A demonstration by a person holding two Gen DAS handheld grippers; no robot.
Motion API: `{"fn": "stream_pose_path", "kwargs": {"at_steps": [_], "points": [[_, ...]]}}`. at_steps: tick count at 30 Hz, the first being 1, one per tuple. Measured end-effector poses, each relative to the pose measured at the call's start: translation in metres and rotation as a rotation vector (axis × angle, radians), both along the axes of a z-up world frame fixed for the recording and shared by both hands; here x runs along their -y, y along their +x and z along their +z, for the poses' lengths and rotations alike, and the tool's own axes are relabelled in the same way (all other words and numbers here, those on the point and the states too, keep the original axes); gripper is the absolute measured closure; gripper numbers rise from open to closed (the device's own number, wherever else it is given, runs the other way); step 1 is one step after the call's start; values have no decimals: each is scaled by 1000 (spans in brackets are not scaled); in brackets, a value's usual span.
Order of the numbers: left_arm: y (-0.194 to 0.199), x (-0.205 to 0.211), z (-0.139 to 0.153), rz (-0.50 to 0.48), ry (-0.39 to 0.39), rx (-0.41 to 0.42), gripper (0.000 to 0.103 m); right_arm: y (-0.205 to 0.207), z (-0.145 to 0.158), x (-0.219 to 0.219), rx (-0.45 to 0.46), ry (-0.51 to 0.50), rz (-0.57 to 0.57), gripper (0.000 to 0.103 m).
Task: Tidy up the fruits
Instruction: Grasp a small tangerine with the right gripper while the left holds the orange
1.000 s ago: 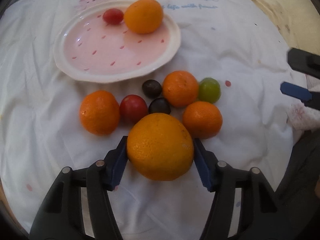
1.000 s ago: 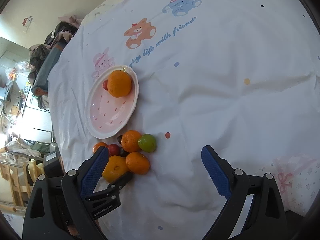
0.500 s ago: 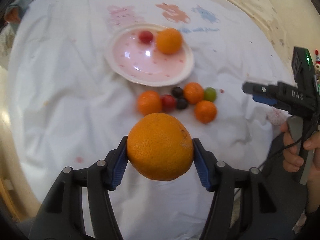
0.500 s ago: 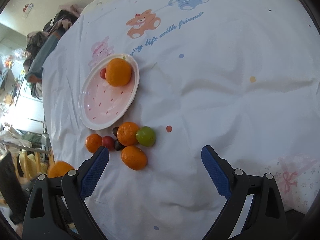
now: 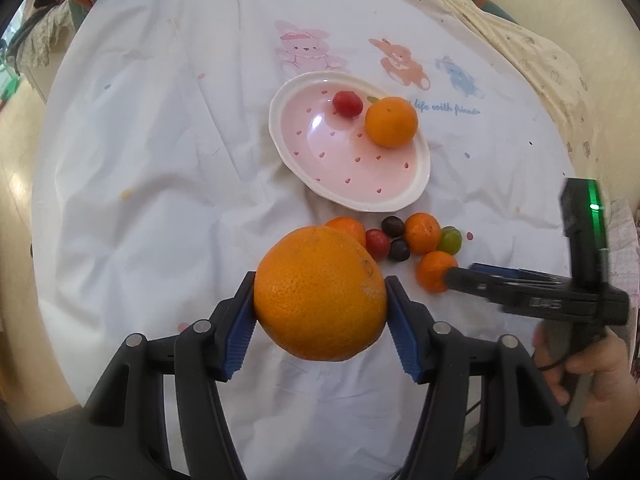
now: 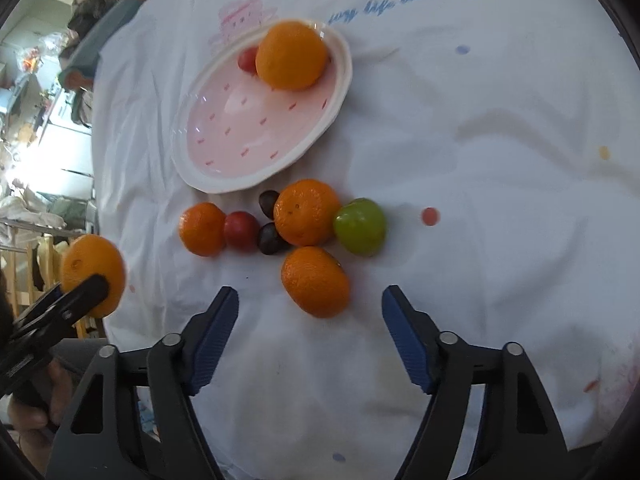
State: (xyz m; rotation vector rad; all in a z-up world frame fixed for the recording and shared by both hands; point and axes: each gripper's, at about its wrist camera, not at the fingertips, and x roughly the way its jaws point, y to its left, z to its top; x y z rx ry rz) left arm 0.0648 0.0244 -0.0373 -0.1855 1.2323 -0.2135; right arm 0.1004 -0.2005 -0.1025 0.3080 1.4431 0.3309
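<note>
My left gripper (image 5: 320,300) is shut on a large orange (image 5: 320,294) and holds it in the air above the white cloth; it also shows in the right wrist view (image 6: 94,274). A pink plate (image 5: 304,148) holds an orange (image 5: 391,121) and a red cherry tomato (image 5: 347,103). Below the plate lies a cluster: three mandarins, a red tomato (image 6: 241,230), two dark grapes (image 6: 272,238) and a green fruit (image 6: 360,226). My right gripper (image 6: 310,304) is open, low over the cloth, with the nearest mandarin (image 6: 315,281) just ahead between its fingers.
The white tablecloth (image 5: 160,160) with cartoon bear prints covers a round table. Clutter, furniture and a floor lie beyond the table's left edge in the right wrist view (image 6: 48,120). A beige cloth (image 5: 532,48) lies at the far right edge.
My left gripper has lifted the large orange up and back from the cluster. My right gripper has moved down and forward to the nearest mandarin.
</note>
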Motion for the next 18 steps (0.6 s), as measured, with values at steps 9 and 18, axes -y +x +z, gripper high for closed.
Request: {"fn": "stream_pose_path", "kwargs": {"at_steps": [9, 18], "points": [[0, -4, -3, 4, 17, -7, 46, 3, -16, -22, 28, -122, 77, 60], [0, -6, -5, 10, 41, 11, 46, -11, -6, -25, 37, -70, 107, 61]]}}
